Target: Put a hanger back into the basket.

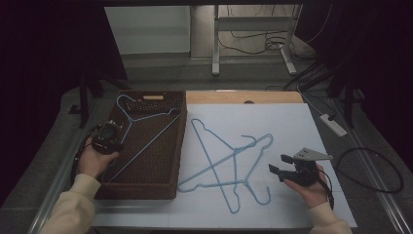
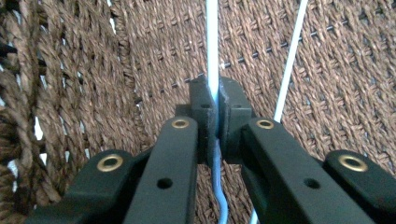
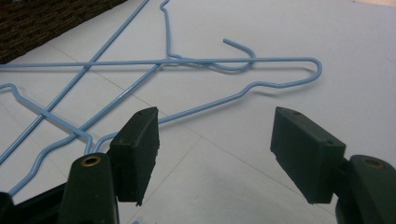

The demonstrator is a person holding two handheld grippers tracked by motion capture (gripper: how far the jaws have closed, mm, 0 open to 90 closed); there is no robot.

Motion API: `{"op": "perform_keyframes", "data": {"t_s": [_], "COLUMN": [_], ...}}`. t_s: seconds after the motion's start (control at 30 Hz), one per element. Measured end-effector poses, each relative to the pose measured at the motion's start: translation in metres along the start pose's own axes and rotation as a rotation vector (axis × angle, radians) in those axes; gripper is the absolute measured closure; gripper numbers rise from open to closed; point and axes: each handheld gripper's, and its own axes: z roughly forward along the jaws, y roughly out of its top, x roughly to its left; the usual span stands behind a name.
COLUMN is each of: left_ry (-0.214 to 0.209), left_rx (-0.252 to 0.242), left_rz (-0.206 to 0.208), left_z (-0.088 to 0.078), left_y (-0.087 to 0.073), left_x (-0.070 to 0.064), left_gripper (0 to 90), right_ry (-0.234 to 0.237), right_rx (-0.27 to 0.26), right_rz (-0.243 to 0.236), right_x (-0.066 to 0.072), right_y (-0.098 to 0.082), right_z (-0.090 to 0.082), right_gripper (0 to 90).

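Blue wire hanger (image 1: 141, 127) is clamped in my left tongs (image 2: 215, 112) inside the woven basket (image 1: 168, 146); beside the basket, two hangers (image 1: 229, 165) remain, right tongs (image 1: 281, 169) open, empty.

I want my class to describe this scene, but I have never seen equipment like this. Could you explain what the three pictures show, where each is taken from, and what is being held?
There is no machine here: a person holds a hand tool with two black jaws in each hand. The high view looks down on the table from above. The other two views come from small cameras riding on each tool, looking along its jaws.

On the table's left stands a brown woven basket; on the pale sheet beside it lie two blue wire hangers, crossed over each other.

The left gripper is shut on the wire of a third hanger, which rests in the basket. The right gripper is open and holds nothing, with the crossed hangers just beyond its jaws.
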Motion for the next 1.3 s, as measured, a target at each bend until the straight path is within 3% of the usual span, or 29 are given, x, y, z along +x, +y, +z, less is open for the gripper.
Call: {"op": "perform_keyframes", "data": {"t_s": [0.13, 0.23, 0.3, 0.33, 0.37, 0.47, 0.57, 0.7, 0.93, 1.1, 1.3], "left_ry": [0.01, 0.021, 0.017, 0.002, 0.002, -0.037, -0.135, -0.211, -0.28, -0.323, -0.362], "left_rx": [-0.014, -0.05, -0.071, -0.127, -0.127, -0.228, -0.339, -0.431, -0.514, -0.563, -0.59], "left_rz": [-0.001, -0.015, -0.018, -0.028, -0.028, -0.024, -0.004, 0.038, 0.095, 0.128, 0.168], "left_z": [-0.001, -0.006, -0.008, -0.016, -0.016, -0.033, -0.053, -0.069, -0.082, -0.087, -0.088], "left_y": [0.0, -0.001, -0.001, -0.003, -0.003, -0.006, -0.012, -0.02, -0.028, -0.032, -0.036], "left_x": [0.0, 0.001, 0.001, 0.0, 0.0, -0.003, -0.008, -0.02, -0.043, -0.059, -0.075], "left_gripper": [80.2, 62.9, 56.5, 52.8, 50.8, 44.3, 38.6, 35.7, 33.9, 33.8, 33.5], "right_ry": [0.0, 0.0, -0.001, -0.001, -0.001, -0.002, -0.001, -0.001, 0.001, -0.001, -0.001], "right_rx": [-0.001, -0.003, -0.004, -0.004, -0.004, -0.003, -0.002, -0.005, -0.009, -0.012, -0.015], "right_rz": [-0.001, -0.002, -0.002, -0.001, -0.001, -0.001, 0.001, 0.006, 0.014, 0.017, 0.013], "right_x": [0.0, 0.0, 0.0, 0.0, 0.0, 0.0, -0.001, -0.001, -0.003, -0.004, -0.002], "right_y": [0.0, 0.0, 0.0, 0.0, 0.0, 0.0, 0.0, 0.0, 0.001, 0.001, 0.001], "right_z": [0.0, 0.0, -0.001, -0.001, -0.001, -0.001, -0.001, -0.001, -0.002, -0.004, -0.006], "right_gripper": [33.3, 33.3, 33.3, 33.3, 33.3, 33.3, 33.2, 33.2, 33.1, 33.0, 33.0]}}
